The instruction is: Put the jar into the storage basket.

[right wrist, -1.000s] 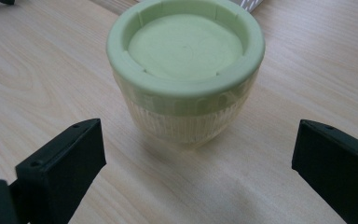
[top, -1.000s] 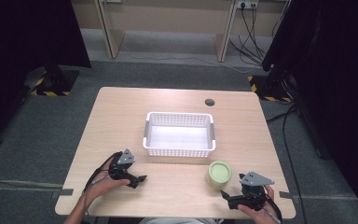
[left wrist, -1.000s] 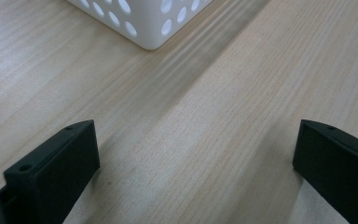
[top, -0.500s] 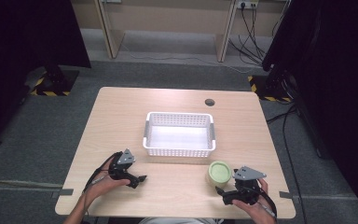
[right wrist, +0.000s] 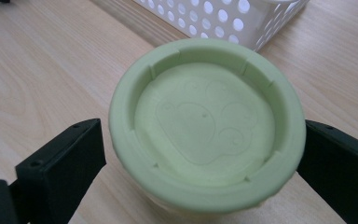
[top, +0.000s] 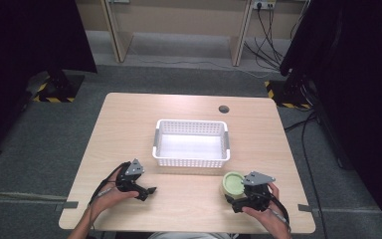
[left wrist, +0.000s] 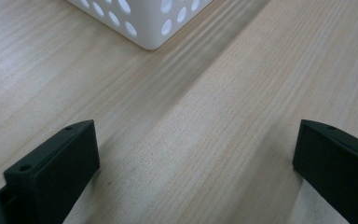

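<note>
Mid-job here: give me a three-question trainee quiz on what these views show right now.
1. True or false: the white perforated plastic basket holds the pale green round lidded tub.
2. Which gripper brackets the tub? A) left gripper B) right gripper
3. Fill in: the small dark round hole in the light wooden table lies on the basket's ____ side.

Key: 1 false; 2 B; 3 far.

Basket (top: 191,143) at the middle of the table (top: 129,119), small round hole (top: 223,108) beyond it toward the far edge. Tub (top: 233,183) just near of the basket's right corner, sitting between the spread jaws of the right gripper (top: 235,203). Left gripper (top: 149,191) near-left of the basket, jaws apart over bare tabletop.
</note>
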{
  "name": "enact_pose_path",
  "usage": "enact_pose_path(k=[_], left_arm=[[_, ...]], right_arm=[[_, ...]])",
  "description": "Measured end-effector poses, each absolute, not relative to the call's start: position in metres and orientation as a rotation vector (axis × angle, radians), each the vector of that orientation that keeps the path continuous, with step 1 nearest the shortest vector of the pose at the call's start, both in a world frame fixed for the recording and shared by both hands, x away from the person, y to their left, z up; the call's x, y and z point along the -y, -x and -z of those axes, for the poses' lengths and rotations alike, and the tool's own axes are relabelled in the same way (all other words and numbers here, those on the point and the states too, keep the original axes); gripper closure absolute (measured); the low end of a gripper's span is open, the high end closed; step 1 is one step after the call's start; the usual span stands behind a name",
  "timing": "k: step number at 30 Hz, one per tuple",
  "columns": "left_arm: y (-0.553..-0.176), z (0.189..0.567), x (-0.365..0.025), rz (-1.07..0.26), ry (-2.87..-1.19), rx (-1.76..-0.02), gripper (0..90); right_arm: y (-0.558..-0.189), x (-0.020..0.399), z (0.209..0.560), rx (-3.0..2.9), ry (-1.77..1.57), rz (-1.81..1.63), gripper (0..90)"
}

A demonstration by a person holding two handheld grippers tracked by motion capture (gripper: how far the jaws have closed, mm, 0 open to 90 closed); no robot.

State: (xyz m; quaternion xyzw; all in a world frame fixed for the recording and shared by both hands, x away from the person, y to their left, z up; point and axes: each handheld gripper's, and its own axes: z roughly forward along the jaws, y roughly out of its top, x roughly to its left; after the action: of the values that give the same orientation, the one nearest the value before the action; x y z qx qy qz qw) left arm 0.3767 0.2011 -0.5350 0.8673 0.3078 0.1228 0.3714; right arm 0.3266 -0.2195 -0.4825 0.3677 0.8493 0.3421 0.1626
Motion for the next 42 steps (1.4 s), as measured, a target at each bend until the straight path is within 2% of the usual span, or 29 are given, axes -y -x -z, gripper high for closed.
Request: enact_pose_path(k=[8,14,22,42], left_arm=[[-0.377,0.535,-0.201,-0.315,-2.224,-0.789,0.0],[-0.377,0.535,-0.201,-0.315,-2.224,-0.789,0.0],[-0.377,0.535,-0.201,-0.315,-2.224,-0.789,0.0],[-0.377,0.535,-0.201,-0.316,-2.225,-0.787,0.0]], right_arm=[[-0.335,0.213,0.484,-2.443,-1.039,-0.954,3.7],[-0.340,0.209,0.484,-2.458,-1.036,-0.926,8.7],[-0.340,0.207,0.481,-2.479,-1.026,-0.913,10.5],[-0.344,0.184,0.445,-2.515,-0.908,-0.995,10.6]])
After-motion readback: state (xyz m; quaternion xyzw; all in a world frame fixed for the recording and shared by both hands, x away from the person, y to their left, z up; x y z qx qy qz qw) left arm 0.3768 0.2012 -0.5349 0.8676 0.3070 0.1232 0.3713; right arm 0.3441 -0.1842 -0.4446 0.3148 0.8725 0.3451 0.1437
